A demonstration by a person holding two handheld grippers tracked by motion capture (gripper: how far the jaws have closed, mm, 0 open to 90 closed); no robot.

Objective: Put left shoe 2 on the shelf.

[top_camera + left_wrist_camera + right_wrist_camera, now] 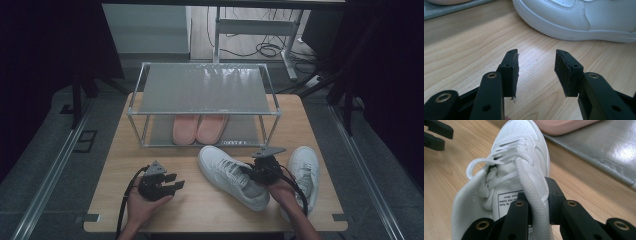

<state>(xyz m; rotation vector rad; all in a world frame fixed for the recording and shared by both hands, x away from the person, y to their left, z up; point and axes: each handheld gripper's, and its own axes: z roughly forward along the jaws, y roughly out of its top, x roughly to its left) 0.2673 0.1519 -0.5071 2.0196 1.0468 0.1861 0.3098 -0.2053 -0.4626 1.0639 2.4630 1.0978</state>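
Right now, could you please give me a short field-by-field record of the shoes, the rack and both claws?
held shoe: white sneaker, on the table, toe towards the rack
right claw: shut on the sneaker's collar wall, one jaw inside, one outside
left claw: open, nothing between its jaws, low over bare wood
second sneaker: white, on the table to the right of the right hand
rack: two-tier, metal frame, top shelf bare
pink slippers: pair side by side on the lower shelf
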